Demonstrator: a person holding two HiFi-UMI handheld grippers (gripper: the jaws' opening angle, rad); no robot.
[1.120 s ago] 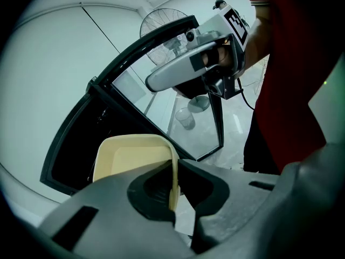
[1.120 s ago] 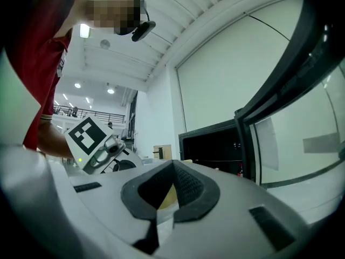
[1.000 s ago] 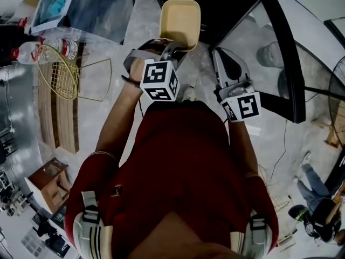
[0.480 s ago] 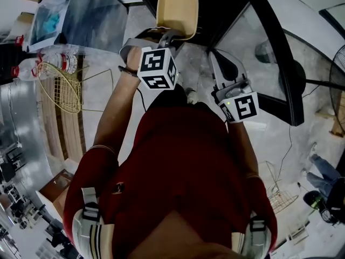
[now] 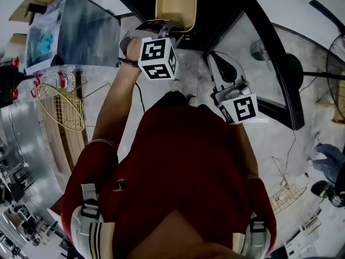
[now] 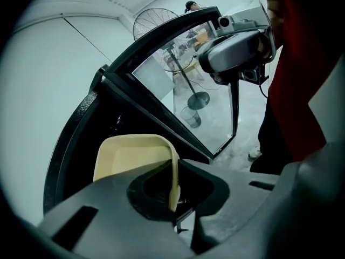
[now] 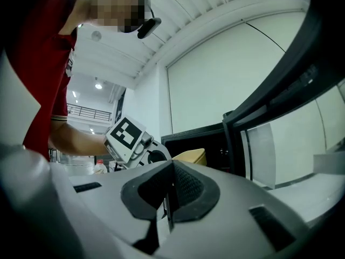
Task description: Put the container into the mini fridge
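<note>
Left gripper (image 6: 173, 196): clamping the container (image 5: 175, 4) by its rim, holding it at the mini fridge (image 6: 81, 139) opening.
Right gripper (image 7: 168, 206): hovering just outside the mini fridge, jaws pressing together, empty.

A clear plastic bottle (image 5: 58, 80) lies just beside a yellow wire basket (image 5: 62, 108) at the left. Another wire basket (image 5: 284, 193) sits on the floor at right. A pedestal fan (image 6: 160, 28) stands farther off.
</note>
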